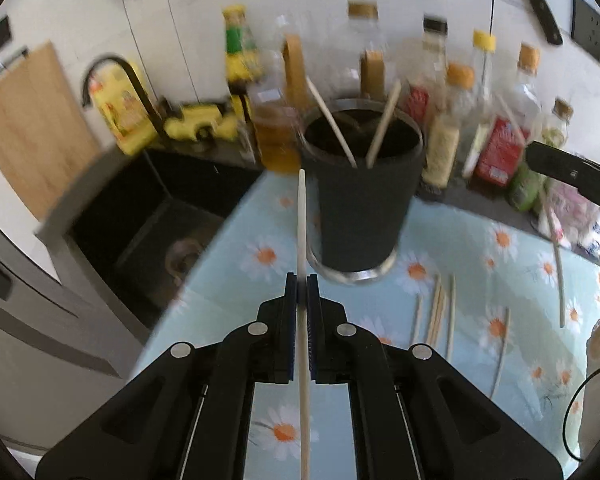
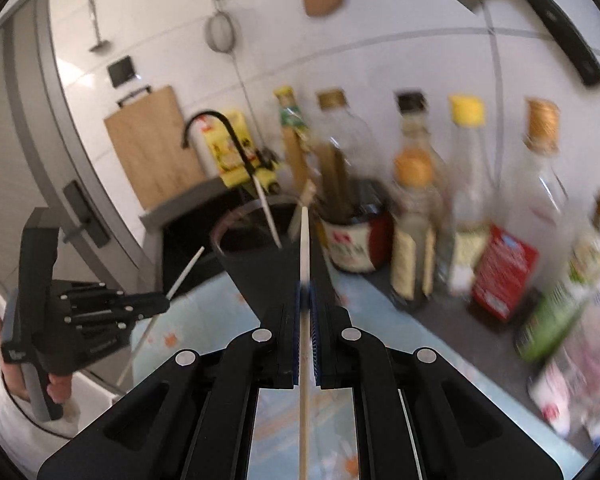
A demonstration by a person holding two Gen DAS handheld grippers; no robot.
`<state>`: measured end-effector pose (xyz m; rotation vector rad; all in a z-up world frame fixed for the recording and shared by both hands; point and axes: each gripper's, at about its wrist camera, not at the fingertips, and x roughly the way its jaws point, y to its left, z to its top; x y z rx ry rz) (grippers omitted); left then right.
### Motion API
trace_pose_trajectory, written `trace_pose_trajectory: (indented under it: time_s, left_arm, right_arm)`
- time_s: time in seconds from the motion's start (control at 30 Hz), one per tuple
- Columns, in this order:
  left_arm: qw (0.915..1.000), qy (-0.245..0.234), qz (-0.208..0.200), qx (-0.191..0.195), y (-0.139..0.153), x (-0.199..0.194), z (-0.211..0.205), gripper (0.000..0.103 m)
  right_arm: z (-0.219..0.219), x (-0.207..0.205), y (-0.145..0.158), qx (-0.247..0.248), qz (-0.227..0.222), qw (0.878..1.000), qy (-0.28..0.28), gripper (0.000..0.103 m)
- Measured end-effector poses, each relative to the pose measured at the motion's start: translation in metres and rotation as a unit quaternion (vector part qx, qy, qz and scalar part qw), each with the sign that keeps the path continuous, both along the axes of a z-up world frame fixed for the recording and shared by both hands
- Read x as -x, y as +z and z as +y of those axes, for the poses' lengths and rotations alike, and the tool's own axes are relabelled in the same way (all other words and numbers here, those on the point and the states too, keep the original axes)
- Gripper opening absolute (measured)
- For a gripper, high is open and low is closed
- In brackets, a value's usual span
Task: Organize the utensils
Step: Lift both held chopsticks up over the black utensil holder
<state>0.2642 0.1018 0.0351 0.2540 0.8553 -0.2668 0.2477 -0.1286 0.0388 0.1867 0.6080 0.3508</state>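
My left claw [image 1: 302,280] and right claw [image 2: 306,290] each pinch one chopstick [image 1: 302,216] pointing to twelve o'clock; the black holder [image 1: 360,200] stands at one.

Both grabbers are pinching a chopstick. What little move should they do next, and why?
Probably tip each held chopstick into the black cup. The left gripper and right gripper are each shut on a chopstick aimed toward it, and two chopsticks already stand inside.
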Motion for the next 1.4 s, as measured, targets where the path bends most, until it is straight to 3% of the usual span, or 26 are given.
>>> trace_pose_trajectory:
  time_s: [0.33,0.5,0.6,0.67,0.83,1.03,1.4]
  left_arm:
    - [0.9983,0.003,-0.055,0.018,0.042,-0.025,0.011,0.005]
    - [0.9927,-0.002,-0.100,0.068,0.063,-0.034,0.017,0.005]
    - [0.9833,-0.034,-0.124,0.128,0.073,-0.040,0.018,0.005]
    - [0.9718,-0.064,-0.148,0.173,0.079,-0.047,0.018,0.005]
    - [0.9520,-0.103,-0.183,0.223,0.083,-0.067,0.009,0.005]
    - [0.9353,-0.138,-0.183,0.269,0.077,-0.100,0.002,0.005]
    - [0.9202,-0.181,-0.165,0.305,0.035,-0.139,-0.011,0.005]
  right_arm:
    - [0.024,-0.034,0.031,-0.043,-0.069,0.997,0.017,0.005]
    - [0.029,-0.042,0.042,-0.074,-0.121,0.989,0.033,0.005]
    - [0.031,-0.047,0.045,-0.093,-0.141,0.985,0.035,0.005]
    - [0.033,-0.054,0.047,-0.092,-0.158,0.983,0.021,0.005]
    - [0.032,-0.070,0.053,-0.114,-0.189,0.975,0.000,0.005]
    - [0.037,-0.091,0.054,-0.111,-0.202,0.973,-0.019,0.005]
    - [0.047,-0.121,0.031,-0.091,-0.200,0.974,-0.063,0.005]
